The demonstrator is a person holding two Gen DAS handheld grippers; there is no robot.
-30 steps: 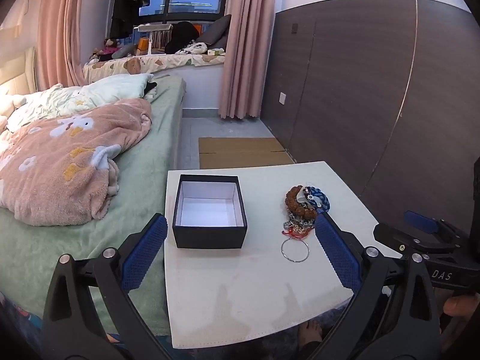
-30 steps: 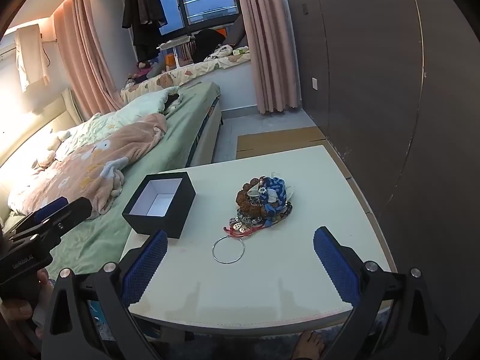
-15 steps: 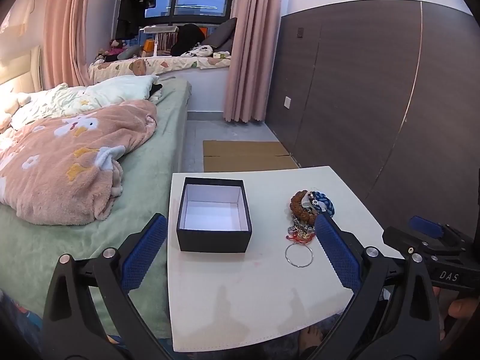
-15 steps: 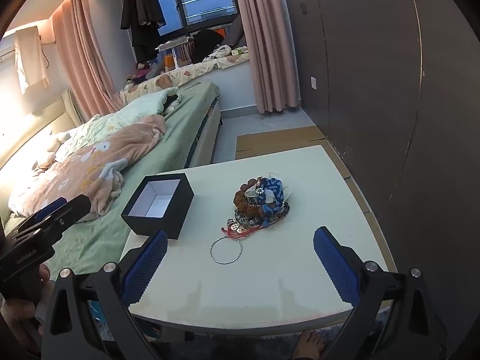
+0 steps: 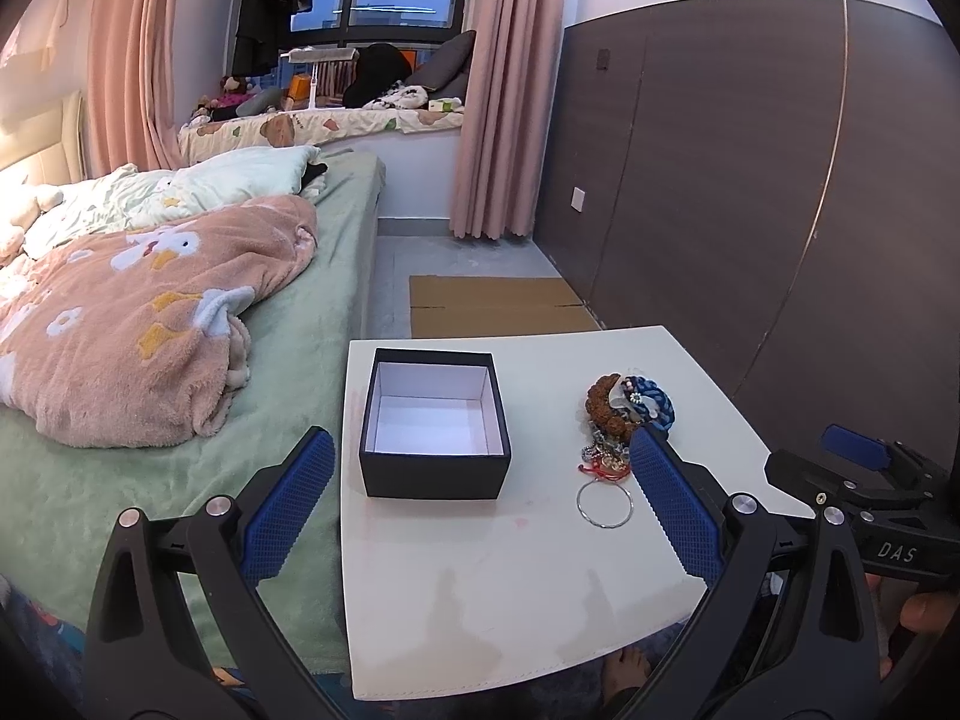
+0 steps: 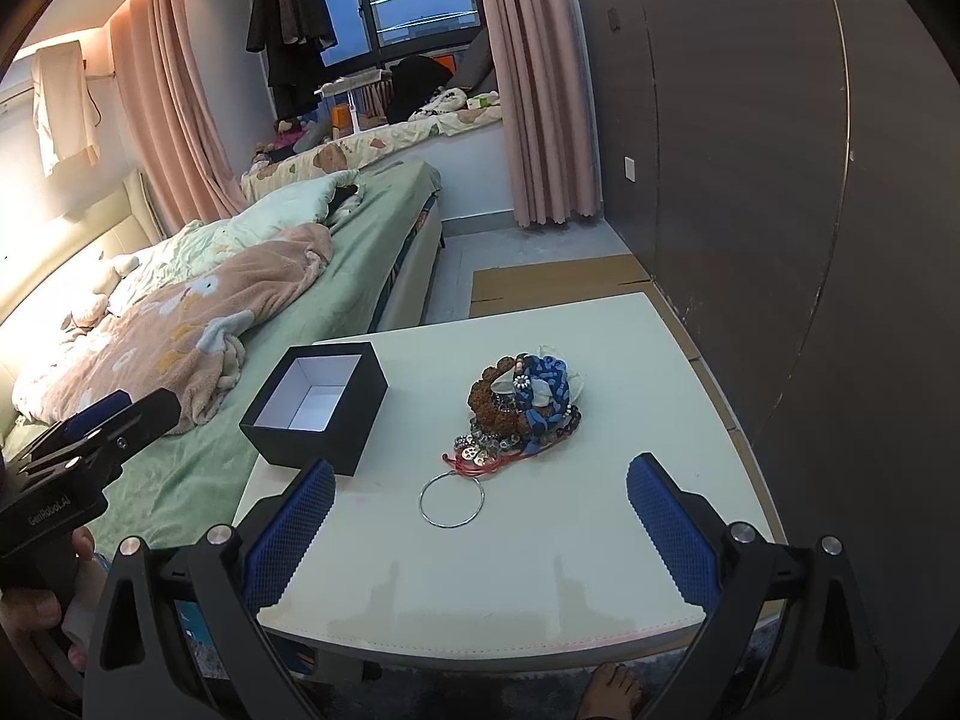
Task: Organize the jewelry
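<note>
An open black box (image 5: 435, 420) with a white, empty inside stands on the white table (image 5: 480, 588); it also shows in the right wrist view (image 6: 315, 405). A pile of jewelry (image 6: 522, 405), with brown beads, a blue braided band, red cord and metal charms, lies to its right (image 5: 627, 414). A silver ring (image 6: 451, 499) lies in front of the pile (image 5: 605, 503). My left gripper (image 5: 480, 504) is open and empty above the table's near side. My right gripper (image 6: 477, 534) is open and empty, near the ring.
A bed (image 5: 288, 348) with a pink blanket (image 5: 144, 318) borders the table's left side. A dark panelled wall (image 5: 780, 210) stands to the right. Flat cardboard (image 5: 498, 306) lies on the floor beyond the table. A bare foot (image 6: 612, 684) shows under the front edge.
Both grippers have shifted slightly; the box and jewelry sit a little differently in each view. Both stay open and nothing on the table has moved.
</note>
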